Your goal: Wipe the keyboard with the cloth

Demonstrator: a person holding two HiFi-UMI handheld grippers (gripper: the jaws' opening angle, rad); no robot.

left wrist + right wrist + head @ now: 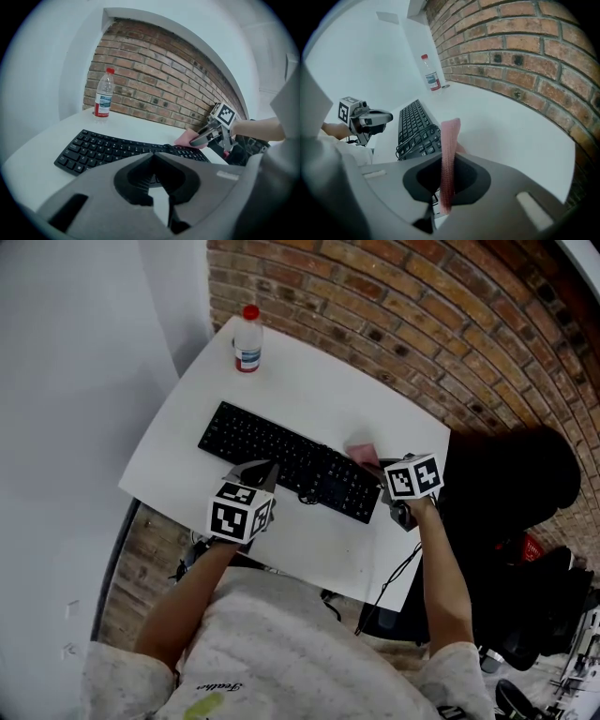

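A white rounded table [309, 390] is set in a corner between a red brick wall [422, 324] and a plain white wall [75, 352]. A black keyboard [281, 457] is laid across it, and a clear red-capped plastic bottle [247, 338] is stood well behind. A pink cloth [449, 154] is clamped in the right gripper [199, 138] at the keyboard's right end. The left gripper [157, 187] is held closed on nothing, near the keyboard's front edge. From the head view the cloth is mostly hidden, and the dark shapes right of the table cannot be made out.
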